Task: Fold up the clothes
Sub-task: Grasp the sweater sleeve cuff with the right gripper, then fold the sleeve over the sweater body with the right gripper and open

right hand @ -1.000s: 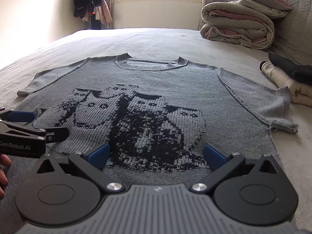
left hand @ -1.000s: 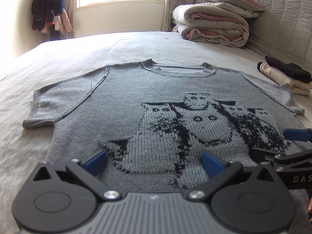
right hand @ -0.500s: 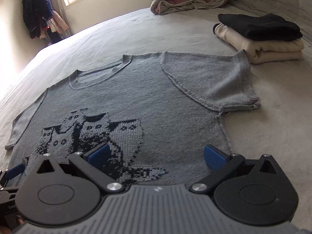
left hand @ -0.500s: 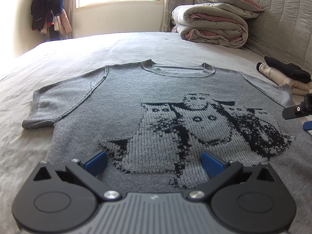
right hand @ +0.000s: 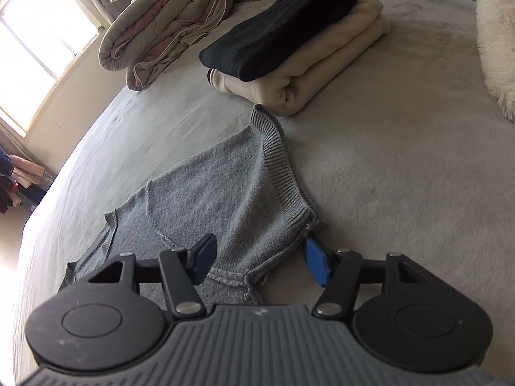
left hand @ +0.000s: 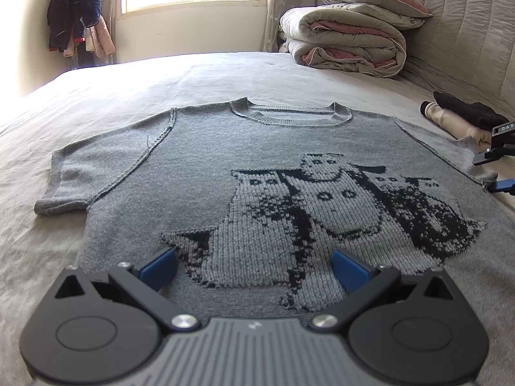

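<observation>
A grey knit short-sleeved sweater (left hand: 244,167) with a black cat pattern lies flat, front up, on the bed. My left gripper (left hand: 254,268) is open and hovers over its bottom hem near the middle. My right gripper (right hand: 260,257) is open, tilted, with its fingers on either side of the lower edge of the sweater's right sleeve (right hand: 238,189), near the ribbed cuff. The right gripper also shows at the right edge of the left wrist view (left hand: 495,170), by that sleeve.
A folded stack of a black garment (right hand: 283,19) on a cream one (right hand: 309,74) lies just beyond the right sleeve. A folded duvet (left hand: 347,45) with a pillow sits at the headboard. White fluffy fabric (right hand: 495,32) lies at the far right. The bedsheet (left hand: 96,103) surrounds the sweater.
My right gripper has swung from the bottom hem out to the right sleeve and tilted, and its jaws have narrowed around the sleeve edge. The left gripper has stayed in place.
</observation>
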`<state>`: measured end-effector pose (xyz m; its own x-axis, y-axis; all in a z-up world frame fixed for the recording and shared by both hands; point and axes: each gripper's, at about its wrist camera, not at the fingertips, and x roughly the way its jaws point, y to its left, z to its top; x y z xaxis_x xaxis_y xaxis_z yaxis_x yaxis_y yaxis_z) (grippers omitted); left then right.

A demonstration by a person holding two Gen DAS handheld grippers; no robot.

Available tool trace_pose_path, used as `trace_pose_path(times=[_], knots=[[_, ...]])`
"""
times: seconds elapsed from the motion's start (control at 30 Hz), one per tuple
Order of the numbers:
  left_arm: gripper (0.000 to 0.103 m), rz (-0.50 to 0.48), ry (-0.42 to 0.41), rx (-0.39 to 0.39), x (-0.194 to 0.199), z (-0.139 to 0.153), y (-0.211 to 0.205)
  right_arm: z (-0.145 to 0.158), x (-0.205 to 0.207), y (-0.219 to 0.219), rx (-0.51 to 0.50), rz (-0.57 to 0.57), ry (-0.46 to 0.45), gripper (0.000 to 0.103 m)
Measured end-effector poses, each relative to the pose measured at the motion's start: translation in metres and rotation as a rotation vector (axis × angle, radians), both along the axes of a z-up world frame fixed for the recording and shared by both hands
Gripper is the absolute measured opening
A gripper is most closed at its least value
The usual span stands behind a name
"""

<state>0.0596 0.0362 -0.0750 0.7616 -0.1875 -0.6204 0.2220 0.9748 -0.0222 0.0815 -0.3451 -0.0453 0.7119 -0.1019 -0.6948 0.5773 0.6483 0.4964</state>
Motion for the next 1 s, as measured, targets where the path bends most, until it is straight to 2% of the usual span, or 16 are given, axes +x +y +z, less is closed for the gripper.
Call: trace_pose_path(times=[0.03, 0.07, 0.17, 0.33, 0.57, 0.77, 1.0], knots=[[0.103, -0.001, 0.000, 0.000, 0.000, 0.000, 0.000, 0.000, 0.001, -0.001, -0.004, -0.015, -0.001, 0.032], [0.103, -0.002, 0.000, 0.000, 0.000, 0.000, 0.000, 0.001, 0.000, -0.001, -0.017, -0.031, 0.009, 0.007], [0.103, -0.006, 0.001, 0.000, 0.000, 0.000, 0.001, 0.005, -0.001, 0.008, -0.083, -0.029, 0.017, 0.006], [0.103, -0.013, 0.003, 0.001, 0.000, 0.001, 0.001, 0.017, 0.002, 0.036, -0.255, 0.041, -0.006, 0.006], [0.103, -0.058, 0.032, 0.012, 0.004, 0.004, 0.005, 0.031, 0.018, 0.093, -0.450, 0.232, -0.041, 0.005], [0.103, -0.084, 0.050, 0.020, 0.007, 0.006, 0.007, 0.021, 0.018, 0.141, -0.558, 0.425, -0.049, 0.005], [0.103, -0.085, 0.047, 0.025, 0.007, 0.006, 0.008, -0.006, 0.017, 0.167, -0.610, 0.591, 0.028, 0.005]])
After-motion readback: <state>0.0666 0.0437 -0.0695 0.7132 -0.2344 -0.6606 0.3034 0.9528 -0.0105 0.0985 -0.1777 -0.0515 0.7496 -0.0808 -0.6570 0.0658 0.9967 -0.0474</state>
